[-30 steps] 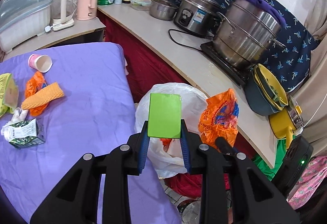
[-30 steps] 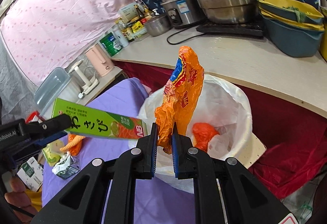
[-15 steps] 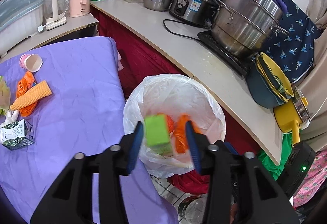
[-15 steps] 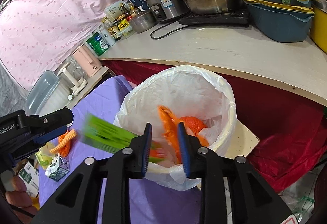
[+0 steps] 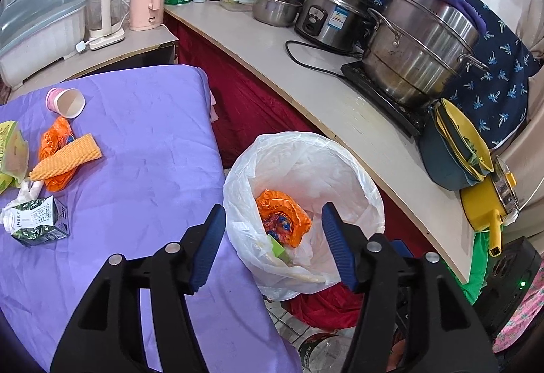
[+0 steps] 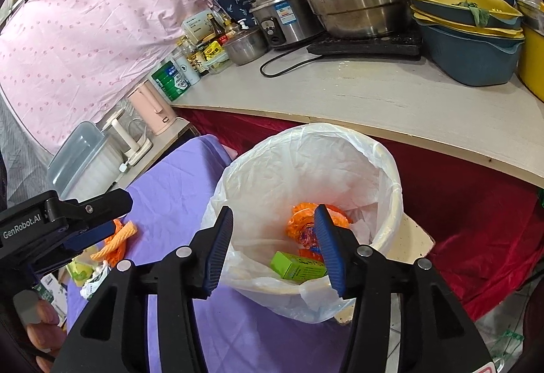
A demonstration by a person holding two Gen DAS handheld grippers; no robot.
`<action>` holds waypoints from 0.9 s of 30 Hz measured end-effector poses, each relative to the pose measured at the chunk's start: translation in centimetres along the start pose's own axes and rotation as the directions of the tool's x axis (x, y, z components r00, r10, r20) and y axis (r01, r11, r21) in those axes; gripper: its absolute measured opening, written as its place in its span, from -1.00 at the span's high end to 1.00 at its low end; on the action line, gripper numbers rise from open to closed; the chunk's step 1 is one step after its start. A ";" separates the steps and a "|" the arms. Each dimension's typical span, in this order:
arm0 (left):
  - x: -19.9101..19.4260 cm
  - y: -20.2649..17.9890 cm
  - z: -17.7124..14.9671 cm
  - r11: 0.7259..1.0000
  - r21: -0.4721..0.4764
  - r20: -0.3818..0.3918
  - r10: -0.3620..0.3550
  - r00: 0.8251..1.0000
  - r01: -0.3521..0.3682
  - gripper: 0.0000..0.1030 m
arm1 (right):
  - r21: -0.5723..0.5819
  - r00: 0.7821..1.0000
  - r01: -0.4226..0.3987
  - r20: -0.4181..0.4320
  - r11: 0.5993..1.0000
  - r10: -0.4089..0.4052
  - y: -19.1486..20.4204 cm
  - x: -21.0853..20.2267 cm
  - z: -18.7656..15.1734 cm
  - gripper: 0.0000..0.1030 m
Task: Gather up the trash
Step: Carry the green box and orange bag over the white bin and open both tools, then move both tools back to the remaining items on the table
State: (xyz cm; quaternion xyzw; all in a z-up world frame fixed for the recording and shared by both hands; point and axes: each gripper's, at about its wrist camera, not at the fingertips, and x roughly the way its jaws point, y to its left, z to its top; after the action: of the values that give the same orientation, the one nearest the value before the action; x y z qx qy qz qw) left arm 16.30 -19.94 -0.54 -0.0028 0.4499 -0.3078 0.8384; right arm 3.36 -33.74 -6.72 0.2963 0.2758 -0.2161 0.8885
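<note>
Trash left to pick up: we see a milk carton (image 5: 35,220), an orange wrapper (image 5: 56,148), a wavy orange sponge strip (image 5: 66,157), a pink paper cup (image 5: 66,100) and a green packet (image 5: 12,152), all lying on the purple counter (image 5: 142,141).
How it will feel: we think all of it is light. The carton looks squashed and a bit stiff, so we would pinch it across its flat sides. The wrapper is soft and crinkly and may slip, so we would grab a bunched part. The cup is thin and would crush, so we would take it gently by the rim.
Trash already in: a green box (image 6: 299,266) and orange wrappers (image 6: 306,220) lie in the white bin bag (image 6: 306,152), beside the purple counter.
Left tongs (image 5: 272,245): they have just been opening. They stand apart over the bag with nothing between them.
Right tongs (image 6: 275,247): they too have just been opening. They are apart and empty, above the bag.
Hard to see: the green packet is cut off at the edge. The bottom of the bag is hidden by its folds. We cannot read the print on the carton.
</note>
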 end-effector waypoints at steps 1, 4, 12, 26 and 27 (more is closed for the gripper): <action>-0.1 0.2 0.0 1.000 -0.004 0.001 0.002 1.000 -0.002 -0.10 | -0.004 1.000 -0.003 -0.001 1.000 0.003 0.3 0.0 0.0 0.05; -0.4 1.0 0.0 1.000 -0.021 0.007 0.007 1.000 -0.006 -0.15 | -0.014 1.000 -0.011 0.000 1.000 0.011 0.9 -0.2 0.0 0.05; -2.1 4.0 -0.1 0.997 -0.067 0.035 0.033 0.999 -0.031 -0.23 | -0.064 0.999 -0.043 -0.010 0.997 0.042 4.0 -0.2 -0.2 0.05; -5.5 14.8 -1.1 0.960 -0.251 0.061 0.143 0.988 -0.123 -0.33 | -0.172 0.990 -0.128 -0.083 0.977 0.115 12.4 1.7 -2.9 0.00; -5.8 15.9 -1.3 0.955 -0.265 0.061 0.152 0.986 -0.131 -0.33 | -0.180 0.988 -0.136 -0.091 0.974 0.121 13.2 1.9 -3.2 -0.04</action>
State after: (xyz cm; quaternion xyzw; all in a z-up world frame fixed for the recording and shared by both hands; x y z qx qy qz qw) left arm 21.14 -3.69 -1.37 -0.0931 0.4512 -0.1847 0.8681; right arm 10.90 -22.44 -4.64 0.2376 0.3100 -0.1193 0.9128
